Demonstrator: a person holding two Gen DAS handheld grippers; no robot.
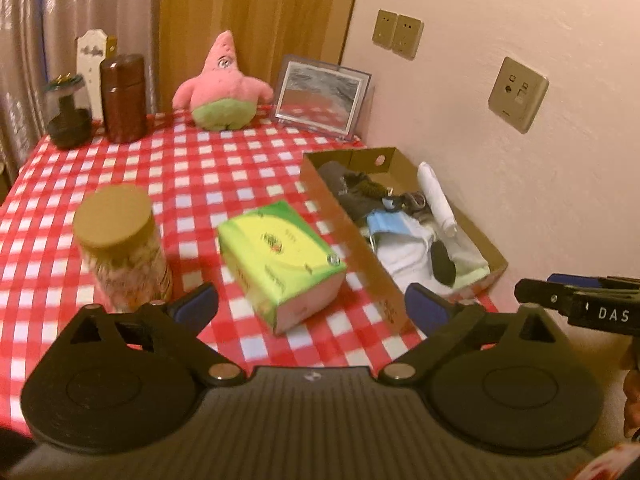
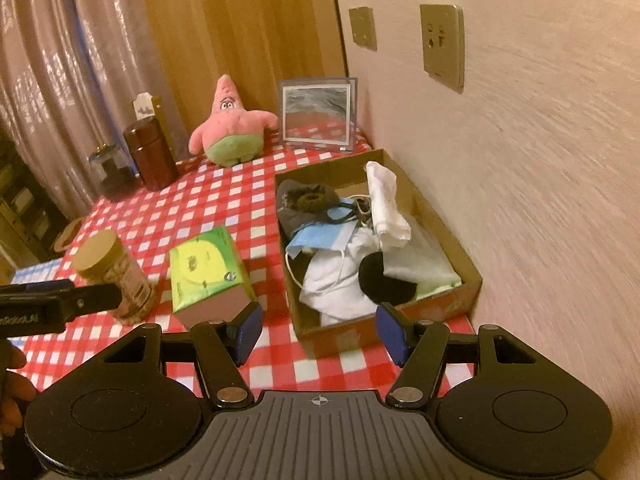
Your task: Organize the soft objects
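Low in the left wrist frame, the left gripper [image 1: 310,306] is hovering above the table [image 1: 168,168] with its blue-padded fingers [image 1: 198,304] spread wide apart and holding nothing. Just beyond them a green tissue pack [image 1: 282,262] is lying at the frame's centre, and a lidded jar [image 1: 120,244] is standing to its left. At the bottom of the right wrist frame, the right gripper [image 2: 318,330] is likewise gaping, fingers [image 2: 390,332] apart and empty, poised before the near end of a cardboard box [image 2: 444,232]. Inside that box, right of centre, soft things are piled: a white cloth [image 2: 386,204], a blue face mask [image 2: 320,238], a dark knitted piece [image 2: 310,196]. Toward the upper middle, a pink star plush [image 2: 230,126] is sitting beside a framed picture [image 2: 318,114], with a brown canister [image 2: 150,154] at its left.
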